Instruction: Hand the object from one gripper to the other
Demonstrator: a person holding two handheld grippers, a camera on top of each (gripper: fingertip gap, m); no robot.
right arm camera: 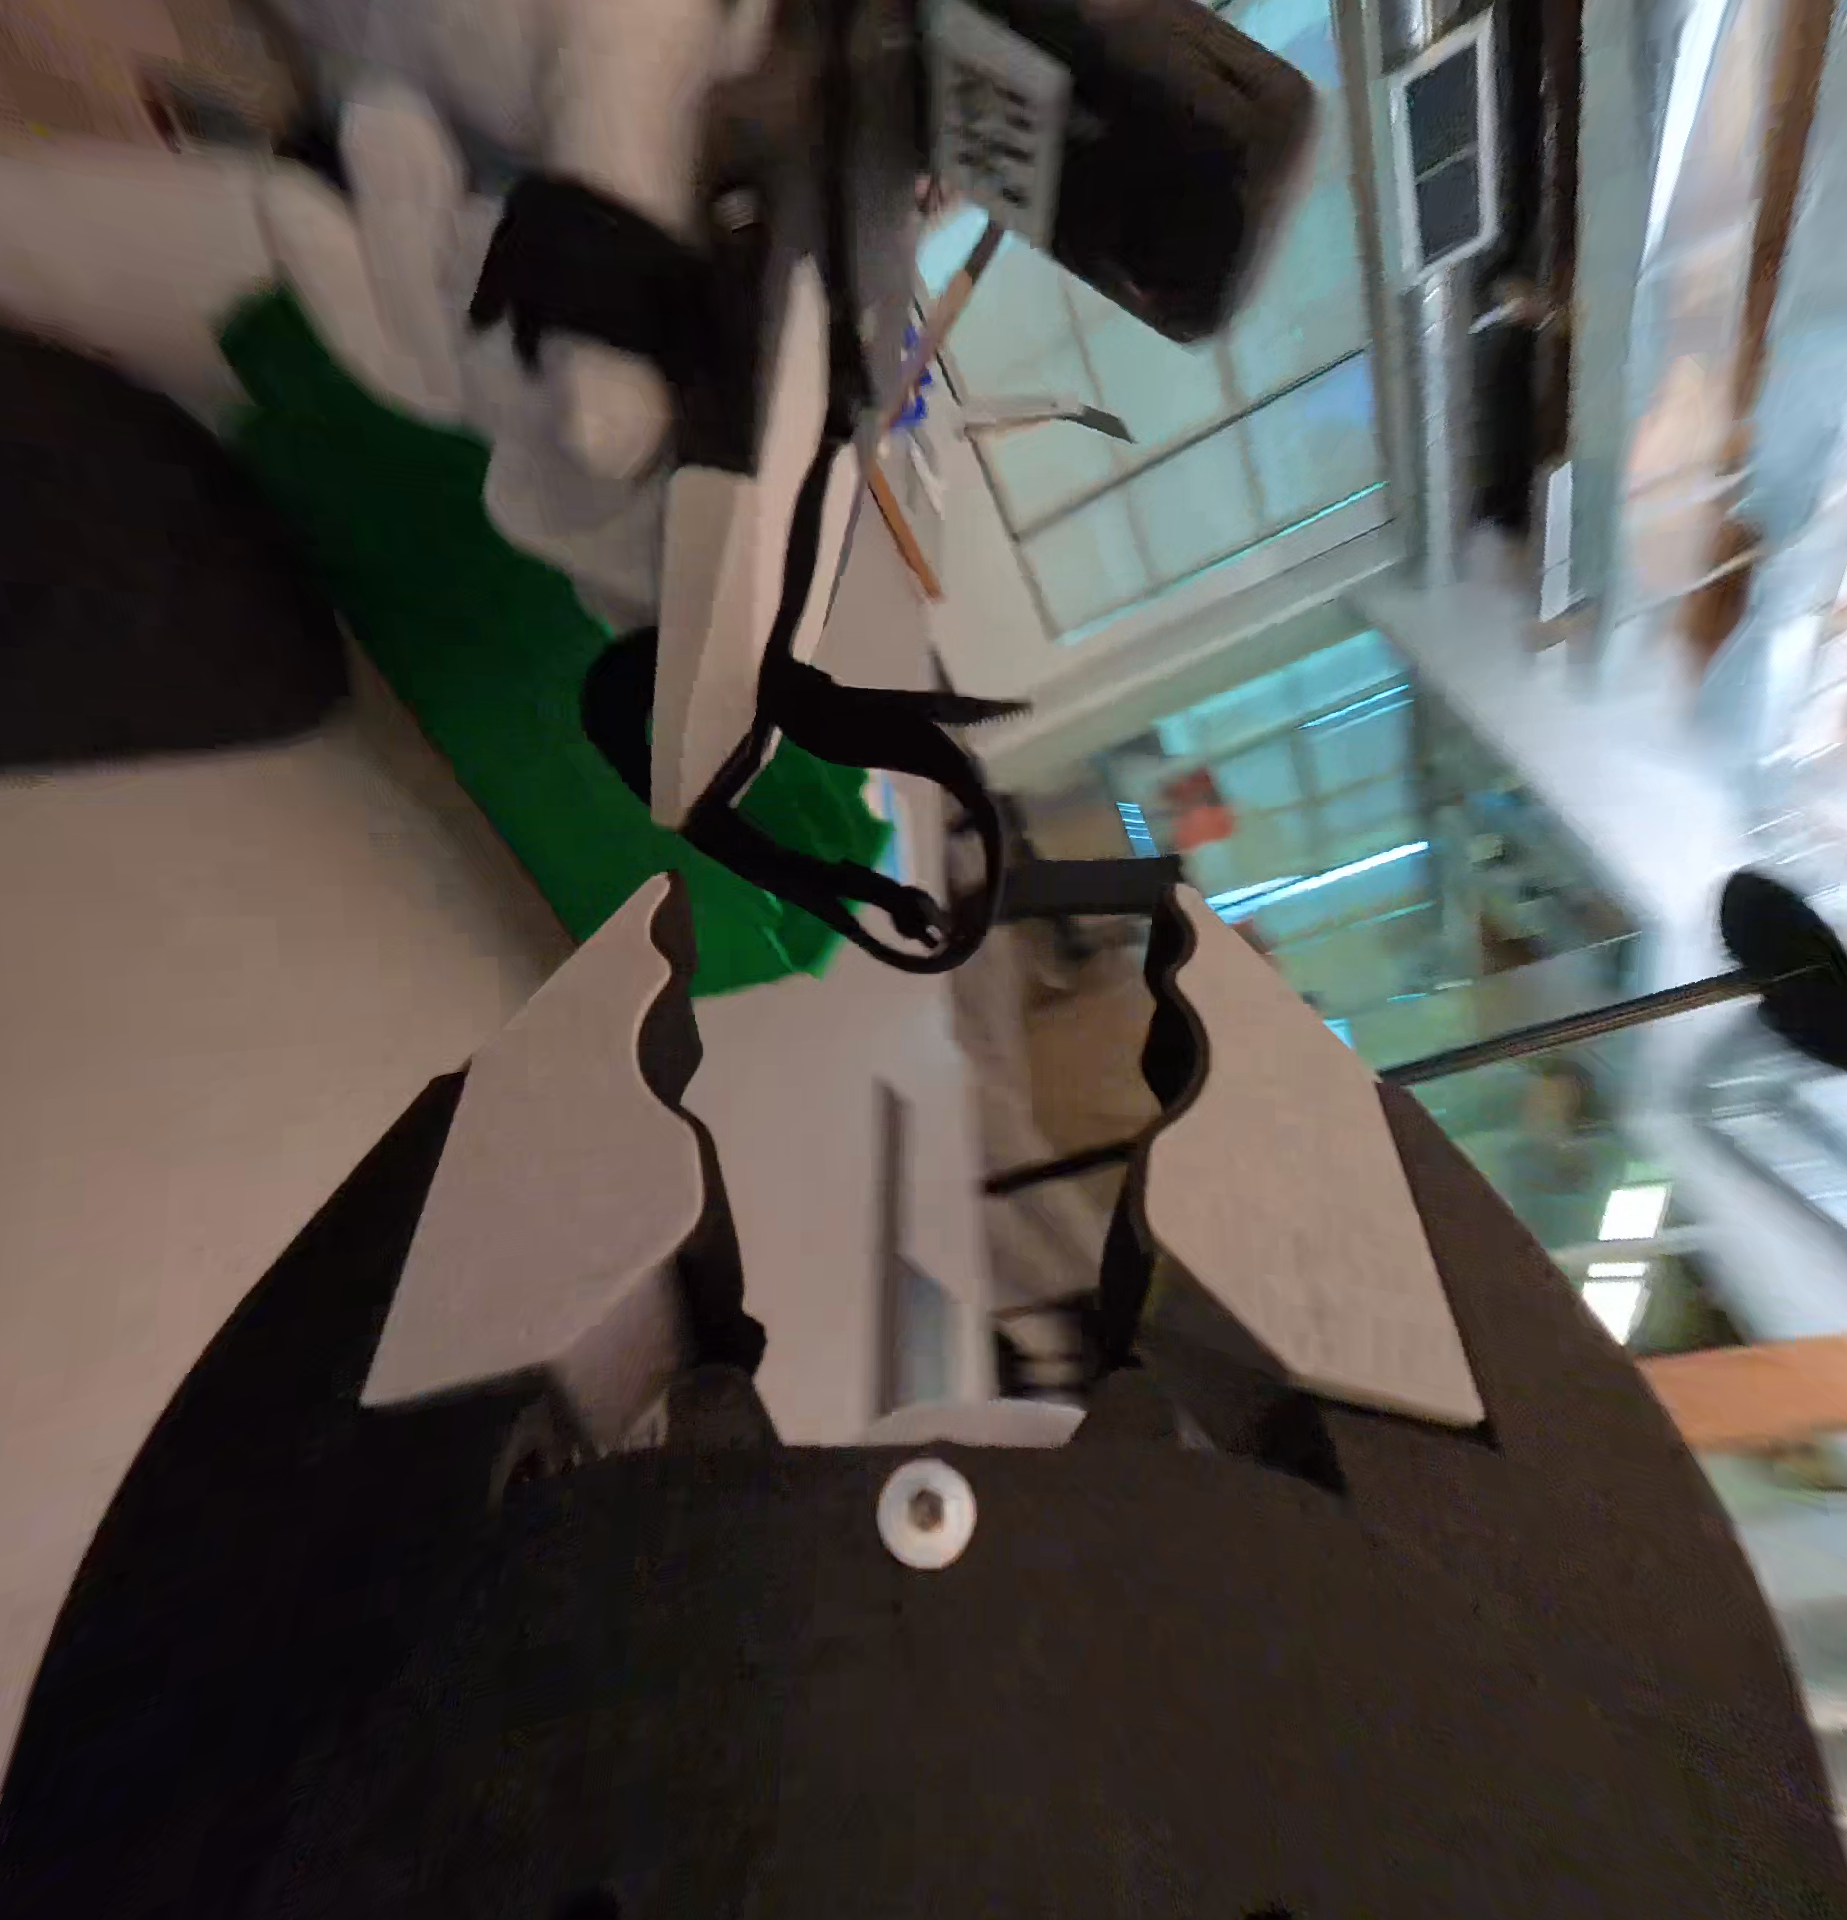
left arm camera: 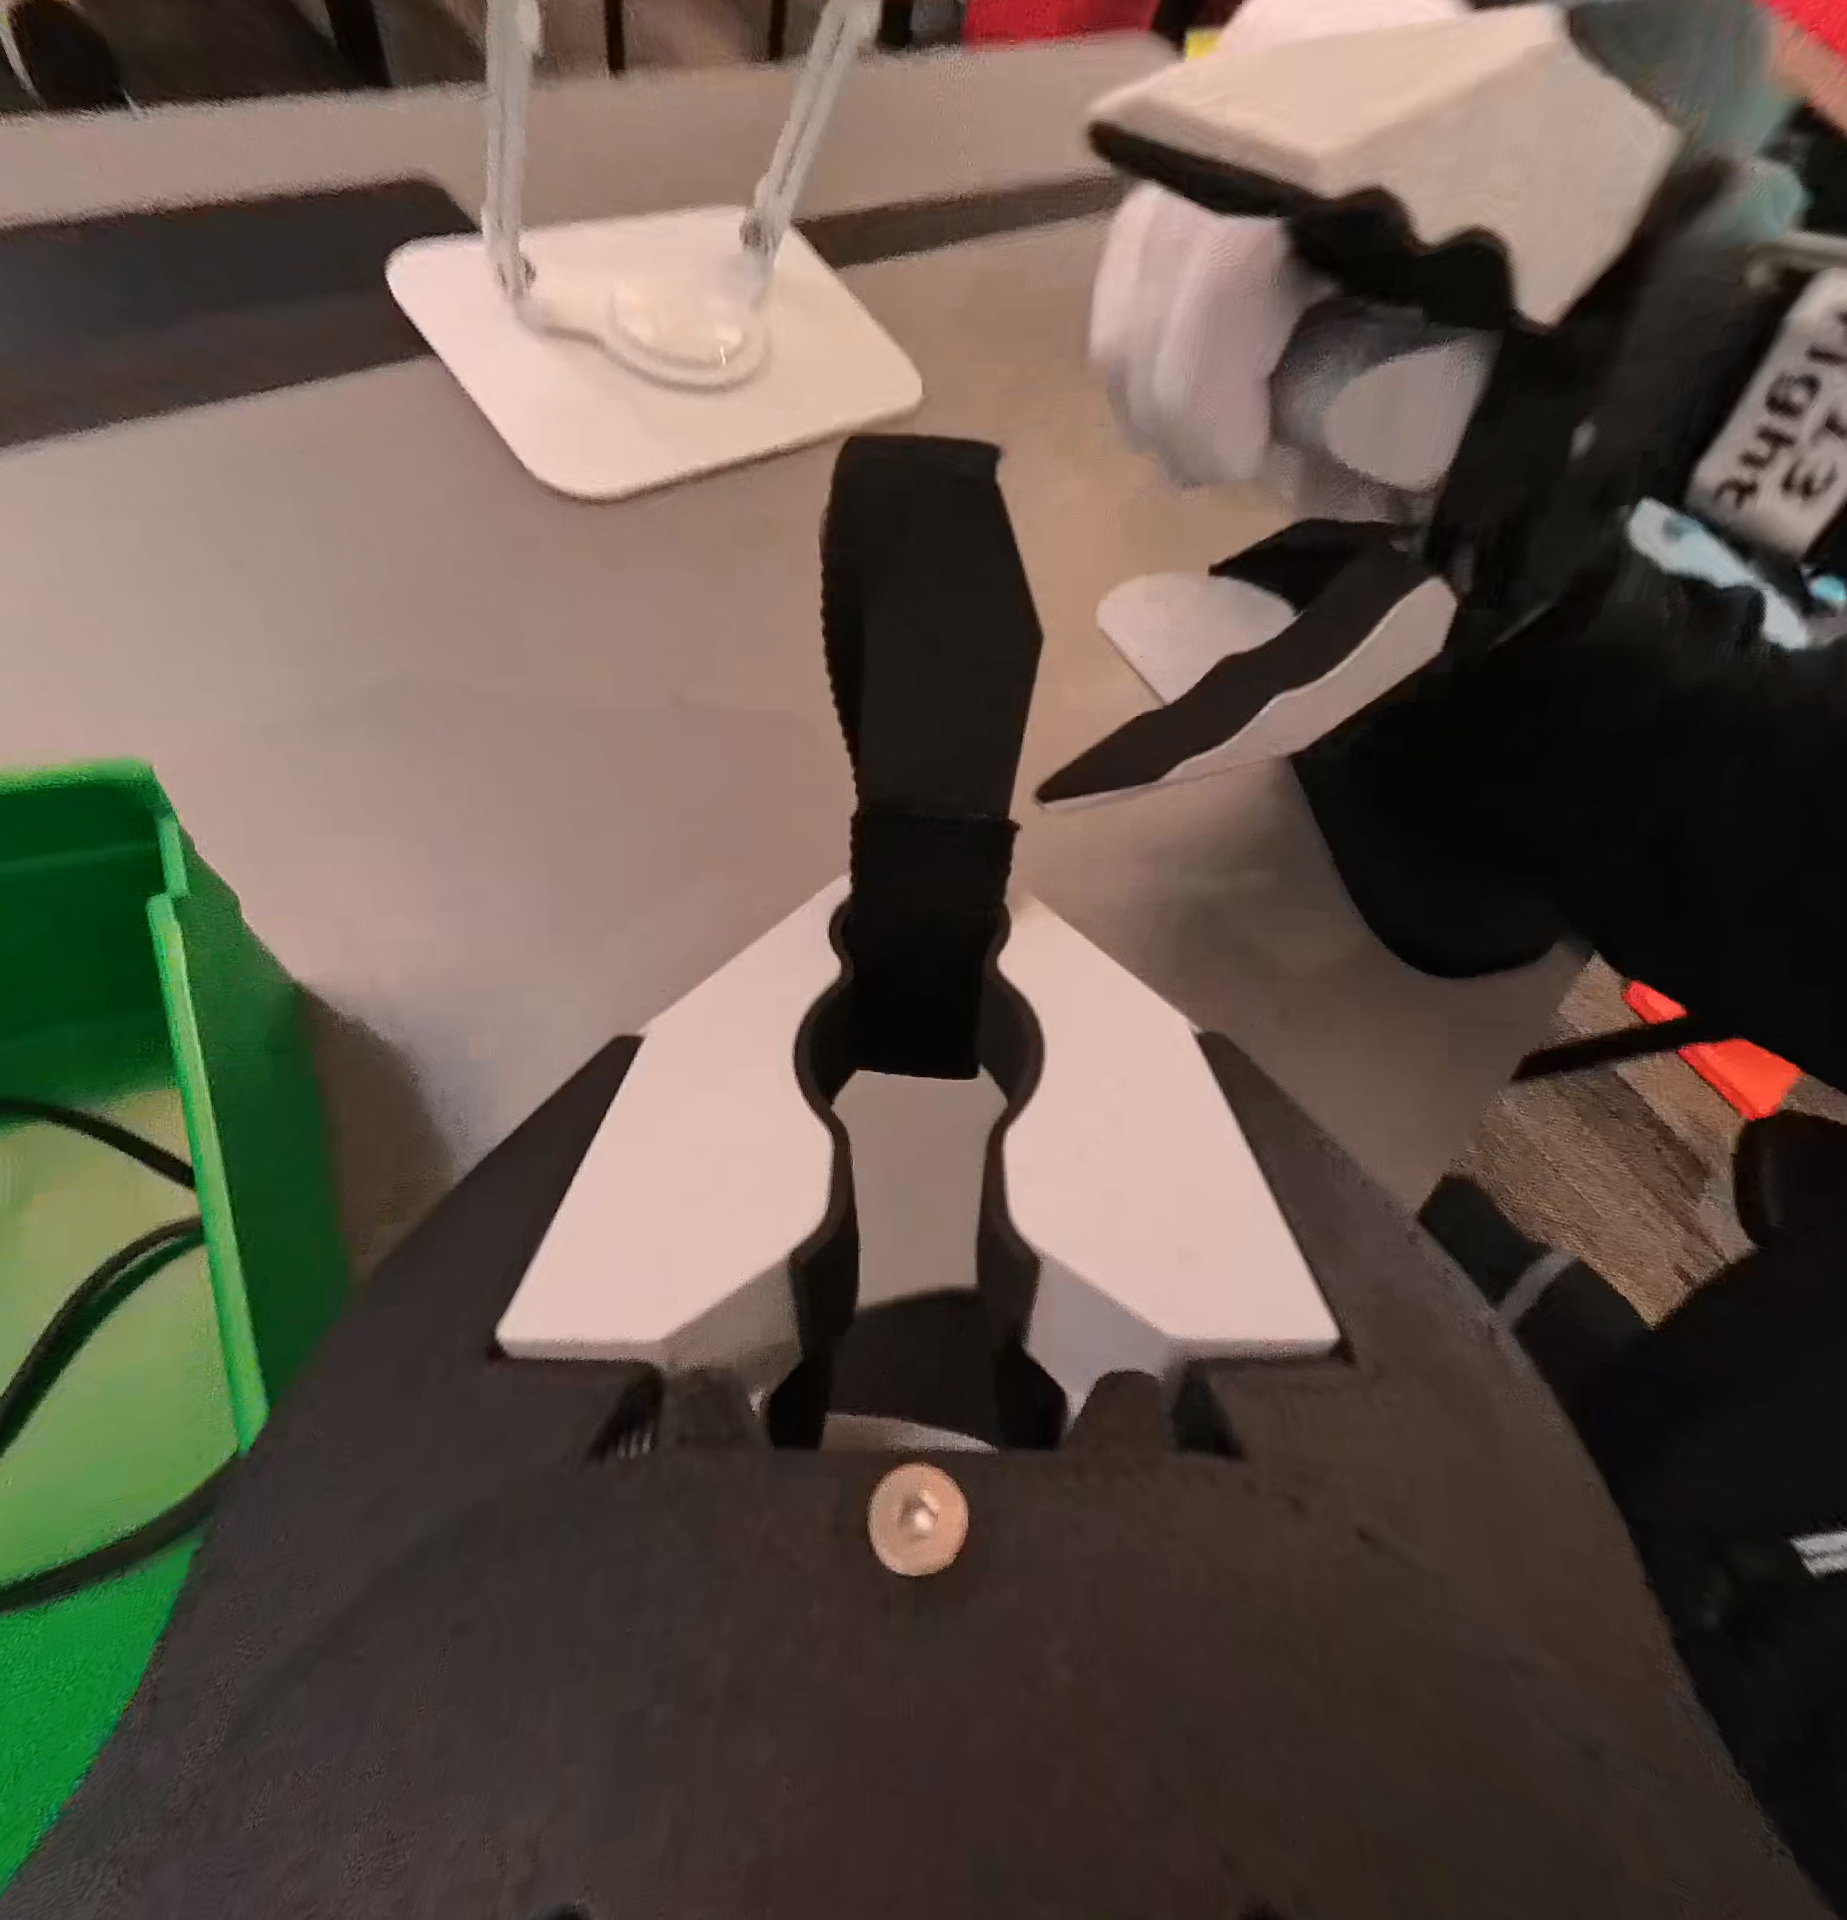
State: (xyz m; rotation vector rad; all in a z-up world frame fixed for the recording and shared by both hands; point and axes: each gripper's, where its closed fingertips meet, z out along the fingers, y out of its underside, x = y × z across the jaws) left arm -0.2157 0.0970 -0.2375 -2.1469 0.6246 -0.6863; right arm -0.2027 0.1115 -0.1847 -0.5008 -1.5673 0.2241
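- The object is a black strap loop (left arm camera: 929, 665). It stands up from the tips of our left claw (left arm camera: 919, 935), which is pinching its lower end. It is in the air above the grey desk (left arm camera: 431, 644).
- In the right wrist view we see the same strap (right arm camera: 877, 821) as a thin curled band hanging from the left claw (right arm camera: 706, 800), just ahead of our right claw (right arm camera: 924, 904).
- The right claw is spread wide and holds nothing. In the left wrist view its lower finger tip (left arm camera: 1158, 748) is just beside the strap, but we think it does not touch yet. A white gloved hand (left arm camera: 1189, 343) holds that tool.
- We judge that the handover is not yet done: the strap has only one holder.
- To do this step well, we should bring the spread right claw around the free upper part of the loop, well above the left tips, so the fingers do not collide.
- We should press the right claw together first, and release the left one only afterwards. The strap is soft and may bend away, so we should approach slowly.
- A green box (left arm camera: 88, 1039) stands at the left, and a white stand base (left arm camera: 649, 353) is farther on the desk.
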